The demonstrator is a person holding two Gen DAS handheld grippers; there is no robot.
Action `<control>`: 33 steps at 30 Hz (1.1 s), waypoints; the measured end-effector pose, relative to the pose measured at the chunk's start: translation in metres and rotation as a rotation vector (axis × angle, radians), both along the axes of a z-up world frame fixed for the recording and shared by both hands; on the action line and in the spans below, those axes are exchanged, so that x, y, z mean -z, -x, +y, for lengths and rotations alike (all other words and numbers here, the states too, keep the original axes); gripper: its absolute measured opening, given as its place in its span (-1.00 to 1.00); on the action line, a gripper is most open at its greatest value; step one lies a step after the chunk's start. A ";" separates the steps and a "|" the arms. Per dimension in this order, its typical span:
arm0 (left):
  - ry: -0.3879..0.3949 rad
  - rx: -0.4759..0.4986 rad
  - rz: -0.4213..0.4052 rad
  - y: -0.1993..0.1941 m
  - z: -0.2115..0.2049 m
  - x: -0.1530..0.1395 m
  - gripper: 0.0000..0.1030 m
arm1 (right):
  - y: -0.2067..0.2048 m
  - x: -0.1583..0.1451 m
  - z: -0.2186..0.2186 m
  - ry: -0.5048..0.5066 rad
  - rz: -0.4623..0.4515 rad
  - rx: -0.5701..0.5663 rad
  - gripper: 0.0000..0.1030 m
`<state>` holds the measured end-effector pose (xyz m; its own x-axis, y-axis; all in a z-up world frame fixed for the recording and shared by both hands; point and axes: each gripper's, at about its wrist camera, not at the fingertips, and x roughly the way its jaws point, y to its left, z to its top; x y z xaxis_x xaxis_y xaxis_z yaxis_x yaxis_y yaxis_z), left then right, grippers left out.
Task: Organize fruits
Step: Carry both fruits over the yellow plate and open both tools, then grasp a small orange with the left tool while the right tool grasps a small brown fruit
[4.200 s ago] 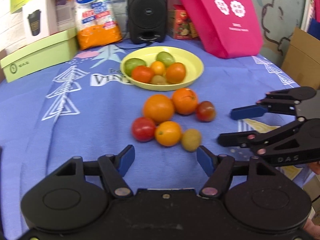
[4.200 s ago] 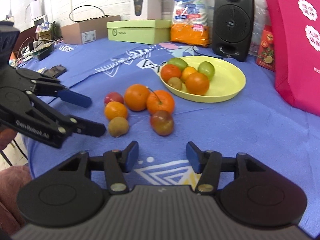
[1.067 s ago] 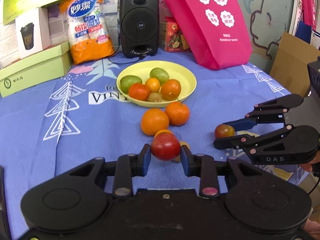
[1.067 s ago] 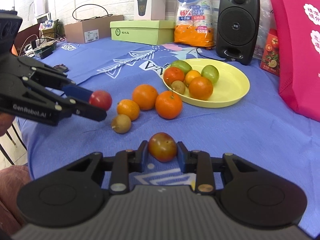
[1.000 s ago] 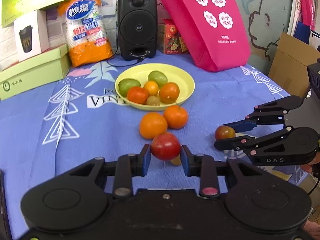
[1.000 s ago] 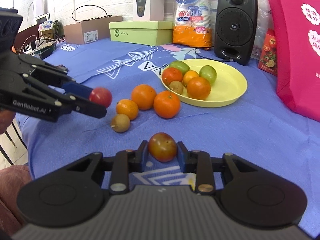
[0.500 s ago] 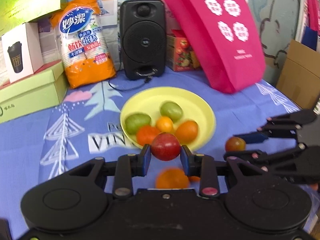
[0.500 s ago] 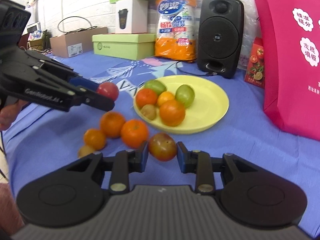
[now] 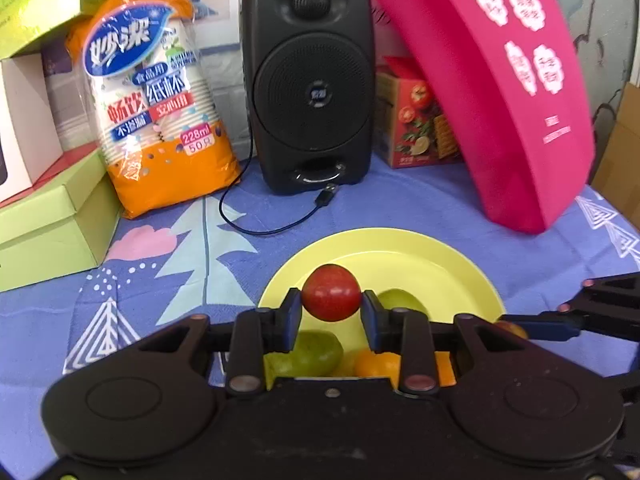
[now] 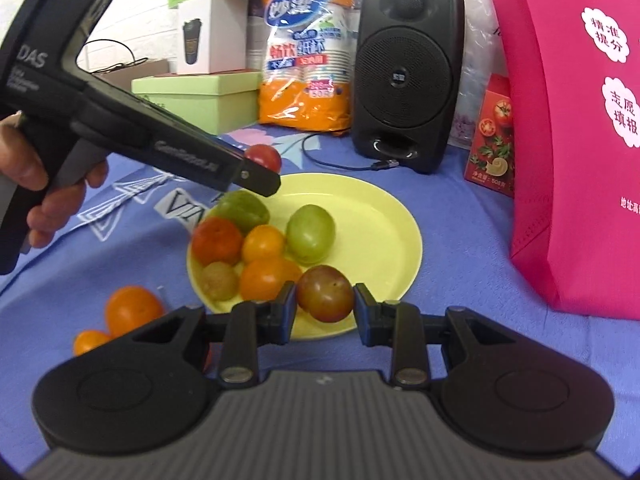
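The left gripper (image 9: 331, 309) has its jaws closed on a smooth, glossy red tomato (image 9: 331, 292), held above the near part of the yellow plate (image 9: 400, 248); the right gripper (image 10: 325, 307) has its jaws closed on a duller tomato (image 10: 325, 293), mottled red, brown and green, held over the plate's near rim; on the plate lie two green tomatoes (image 10: 310, 233), a red-orange tomato (image 10: 217, 241), a small orange (image 10: 263, 243), a larger orange (image 10: 267, 278) and a brownish kiwi (image 10: 219, 281); two loose oranges (image 10: 133, 310) sit on the blue patterned cloth of the bench (image 10: 472, 264) left of the plate, seen only from the right wrist; that view also shows the left gripper from the side, lettered "DAS" and "GenRobot.AI", in the person's hand (image 10: 48, 184); the left wrist view hides most of the plated fruit behind its own body and shows the right gripper's fingers (image 9: 560, 326) at the right edge; behind the plate stand a black speaker (image 9: 310, 80) with a loose cable, an orange pack of paper cups (image 9: 156, 92) marked "228ml 50", a green box (image 9: 52, 224), a small red carton (image 9: 416, 120) printed with tomatoes, and a pink bag (image 9: 500, 80) with white Chinese characters.
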<state>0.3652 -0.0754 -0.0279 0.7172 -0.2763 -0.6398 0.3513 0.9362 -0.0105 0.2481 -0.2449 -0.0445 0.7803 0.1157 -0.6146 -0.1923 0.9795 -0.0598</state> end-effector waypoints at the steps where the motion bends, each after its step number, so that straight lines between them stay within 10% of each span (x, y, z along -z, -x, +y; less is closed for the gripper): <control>1: -0.010 -0.005 0.007 -0.004 -0.002 0.003 -0.39 | -0.002 0.000 -0.001 -0.003 -0.002 0.006 -0.42; 8: -0.021 -0.036 -0.013 -0.001 0.003 0.006 0.13 | -0.011 0.006 -0.006 0.002 0.018 0.017 -0.42; 33: 0.087 -0.128 0.007 0.158 0.077 0.019 0.22 | 0.065 0.004 0.017 -0.023 0.038 -0.059 -0.26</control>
<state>0.2076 0.0021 -0.0467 0.7455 -0.2375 -0.6227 0.2289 0.9688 -0.0954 0.1827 -0.2280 -0.0487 0.7479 0.1757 -0.6402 -0.2517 0.9674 -0.0286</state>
